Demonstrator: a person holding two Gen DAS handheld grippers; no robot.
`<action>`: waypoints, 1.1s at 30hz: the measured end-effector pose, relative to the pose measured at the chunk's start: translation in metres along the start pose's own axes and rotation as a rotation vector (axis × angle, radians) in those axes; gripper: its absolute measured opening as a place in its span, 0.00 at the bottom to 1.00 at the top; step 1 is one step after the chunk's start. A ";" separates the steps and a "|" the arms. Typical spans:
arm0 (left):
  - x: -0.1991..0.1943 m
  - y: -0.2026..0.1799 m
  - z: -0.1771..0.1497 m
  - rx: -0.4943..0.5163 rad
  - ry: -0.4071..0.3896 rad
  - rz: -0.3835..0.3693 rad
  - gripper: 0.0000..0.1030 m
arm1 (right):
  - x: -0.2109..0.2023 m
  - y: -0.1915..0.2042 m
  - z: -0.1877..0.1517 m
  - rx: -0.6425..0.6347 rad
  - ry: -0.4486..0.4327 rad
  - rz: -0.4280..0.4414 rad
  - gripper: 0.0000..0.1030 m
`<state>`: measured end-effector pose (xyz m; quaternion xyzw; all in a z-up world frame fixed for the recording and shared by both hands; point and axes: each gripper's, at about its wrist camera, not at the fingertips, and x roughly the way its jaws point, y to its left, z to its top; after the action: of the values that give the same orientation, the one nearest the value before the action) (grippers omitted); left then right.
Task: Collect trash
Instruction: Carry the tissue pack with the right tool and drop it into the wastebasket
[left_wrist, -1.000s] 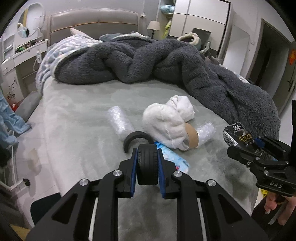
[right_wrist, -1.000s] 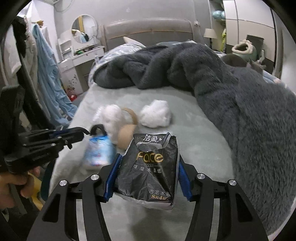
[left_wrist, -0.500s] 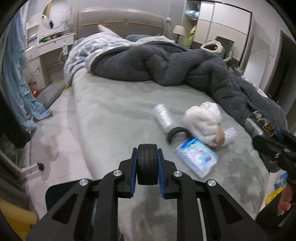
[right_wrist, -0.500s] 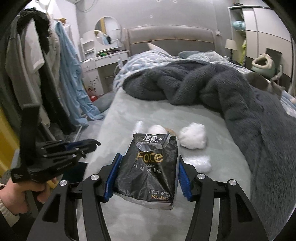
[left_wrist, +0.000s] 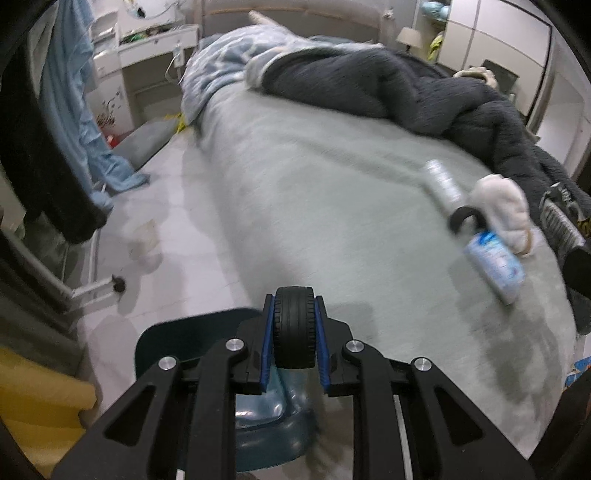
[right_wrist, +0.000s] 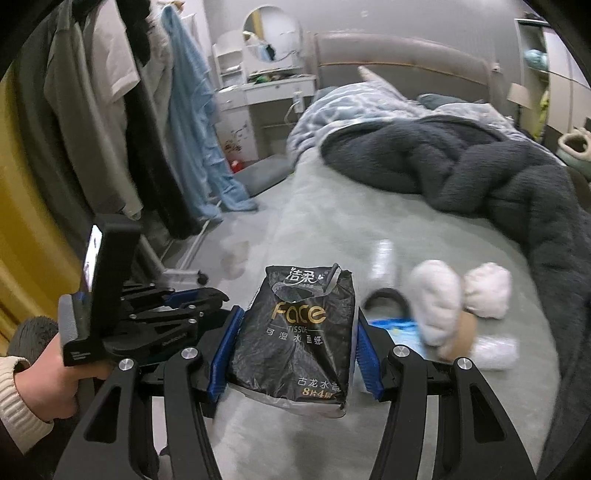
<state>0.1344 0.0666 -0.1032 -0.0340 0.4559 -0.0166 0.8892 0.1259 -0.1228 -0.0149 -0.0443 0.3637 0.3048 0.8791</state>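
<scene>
My left gripper is shut on a small black toy wheel and hangs over a dark blue bin on the floor beside the bed. My right gripper is shut on a black tissue pack above the bed's near corner; the pack also shows at the right edge of the left wrist view. On the grey bed lie a blue-white packet, a black ring piece, a clear plastic bottle and white crumpled wads with a cardboard roll.
A dark fluffy blanket covers the far and right side of the bed. Clothes hang on a rack at the left. A white dresser with a mirror stands by the headboard. Pale tiled floor lies between rack and bed.
Both grippers have swung left and back from the bed, still holding wheel and tissue pack. The left gripper now hangs over the blue bin, and the trash has slid to the right in both views.
</scene>
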 end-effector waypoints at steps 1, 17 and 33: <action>0.001 0.005 -0.002 -0.007 0.009 0.004 0.21 | 0.005 0.006 0.003 -0.008 0.007 0.008 0.56; 0.032 0.101 -0.050 -0.156 0.236 0.020 0.21 | 0.094 0.098 0.017 -0.126 0.187 0.127 0.56; 0.033 0.139 -0.066 -0.212 0.322 -0.012 0.58 | 0.182 0.127 -0.013 -0.174 0.411 0.106 0.56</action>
<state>0.0994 0.2002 -0.1786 -0.1272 0.5913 0.0210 0.7960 0.1461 0.0678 -0.1280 -0.1618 0.5093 0.3653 0.7622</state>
